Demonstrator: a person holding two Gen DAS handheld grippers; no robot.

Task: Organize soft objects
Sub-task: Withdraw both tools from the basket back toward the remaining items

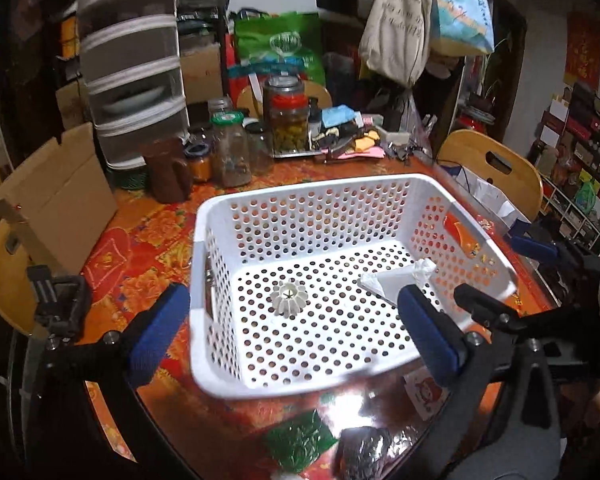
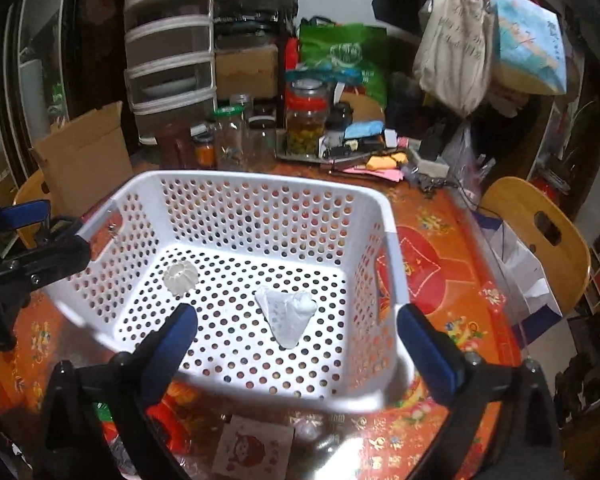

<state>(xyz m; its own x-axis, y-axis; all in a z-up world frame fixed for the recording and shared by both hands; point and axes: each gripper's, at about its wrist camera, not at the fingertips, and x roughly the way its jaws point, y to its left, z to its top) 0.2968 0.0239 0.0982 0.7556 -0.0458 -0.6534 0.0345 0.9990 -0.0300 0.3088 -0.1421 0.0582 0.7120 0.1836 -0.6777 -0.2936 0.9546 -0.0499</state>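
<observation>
A white perforated basket (image 1: 296, 196) (image 2: 260, 184) stands on the orange floral table. Inside it lie a white ribbed round soft object (image 1: 288, 298) (image 2: 180, 276) and a white crumpled cone-shaped soft piece (image 1: 396, 278) (image 2: 288, 312). My left gripper (image 1: 288, 336) is open and empty, its blue pads straddling the basket's near left corner. My right gripper (image 2: 296, 348) is open and empty, held above the basket's near edge. A green packet (image 1: 298, 444) and a dark packet (image 1: 370, 452) lie on the table in front of the basket.
Glass jars (image 1: 232, 148) (image 2: 304, 120), a cardboard box (image 1: 56, 196), a drawer unit (image 1: 132, 64) and clutter crowd the table's far side. Wooden chairs (image 1: 496, 168) (image 2: 540, 236) stand at the right. A small card (image 2: 252, 448) lies near the front edge.
</observation>
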